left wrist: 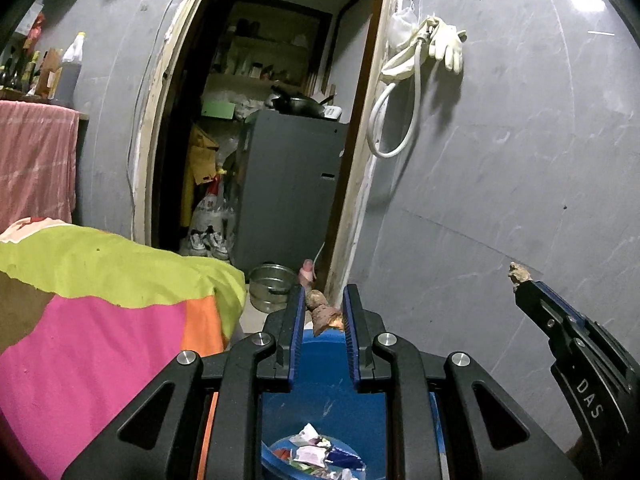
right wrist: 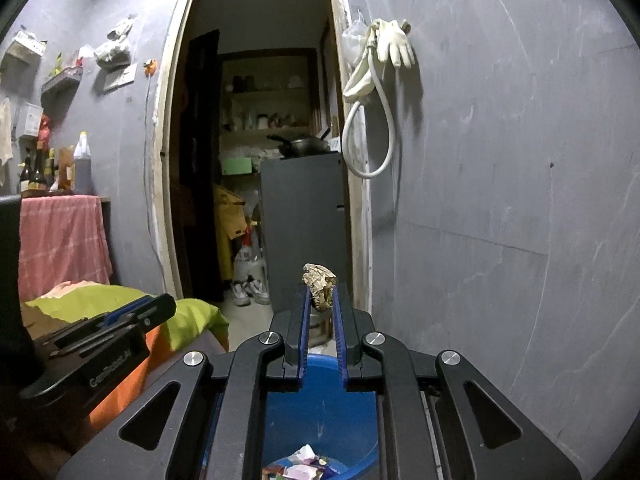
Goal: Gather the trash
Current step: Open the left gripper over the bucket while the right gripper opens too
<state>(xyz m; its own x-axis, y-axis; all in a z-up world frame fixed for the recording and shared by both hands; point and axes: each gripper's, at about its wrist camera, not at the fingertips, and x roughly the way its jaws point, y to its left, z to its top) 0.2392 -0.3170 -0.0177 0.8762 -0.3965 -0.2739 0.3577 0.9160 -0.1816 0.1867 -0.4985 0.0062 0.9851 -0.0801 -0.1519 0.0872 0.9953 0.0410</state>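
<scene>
My left gripper is shut on a brownish peel scrap that hangs between its blue pads, right above a blue trash bin holding crumpled wrappers. My right gripper is shut on a small crumpled brown scrap, above the same bin with wrappers at its bottom. The right gripper also shows in the left wrist view with its scrap at the tip. The left gripper shows in the right wrist view, at the left.
A table with a green, pink and orange cloth lies left of the bin. An open doorway ahead shows a grey cabinet and a metal pot on the floor. A grey wall with gloves and hose stands at right.
</scene>
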